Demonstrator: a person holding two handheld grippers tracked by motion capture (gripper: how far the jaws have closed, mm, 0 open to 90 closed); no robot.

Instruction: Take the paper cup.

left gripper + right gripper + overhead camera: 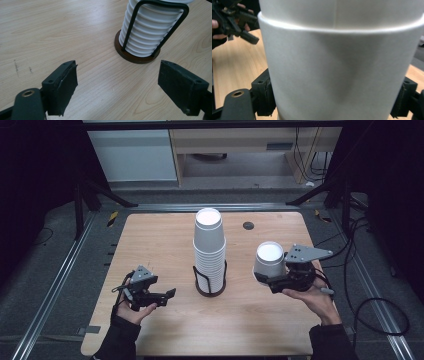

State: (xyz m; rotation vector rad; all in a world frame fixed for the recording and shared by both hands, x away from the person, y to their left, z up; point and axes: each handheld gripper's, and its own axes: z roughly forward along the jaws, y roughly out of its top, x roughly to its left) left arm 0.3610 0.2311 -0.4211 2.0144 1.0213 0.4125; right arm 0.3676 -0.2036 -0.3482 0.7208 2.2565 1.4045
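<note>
In the right gripper view the white paper cup (337, 65) sits so close that its top and bottom are cut off, and both black jaws are half hidden behind its sides. A rolled rim crosses the upper part of that view with more white wall above it; whether that is a second cup nested in the first cannot be told. The wall between the jaws carries a soft dent.

In the high view the right gripper (276, 279) holds this cup (269, 259) by its sides, jaws closed on it from left and right. The cup stands upright, long axis vertical, wider open mouth up, above the right part of the wooden counter (160, 235). A grey three-cornered plate tops the gripper, and the right hand (312, 295) cups it from below.

To the left of the held cup, between the two grippers, a tall stack of white cups (209, 251) stands upright in a dark wire holder (210, 282) with a round brown base. In the left gripper view the stack (150, 30) is cut off at the top; its ribbed rims and the bent wire loop show just ahead of the jaws.

The left gripper (161, 298) is spread wide with nothing between its jaws, held low over the counter's pale, smooth wood grain by the left hand (131, 307). A small dark round disc (248, 225) lies far beyond the right gripper, near the counter's far edge.
</note>
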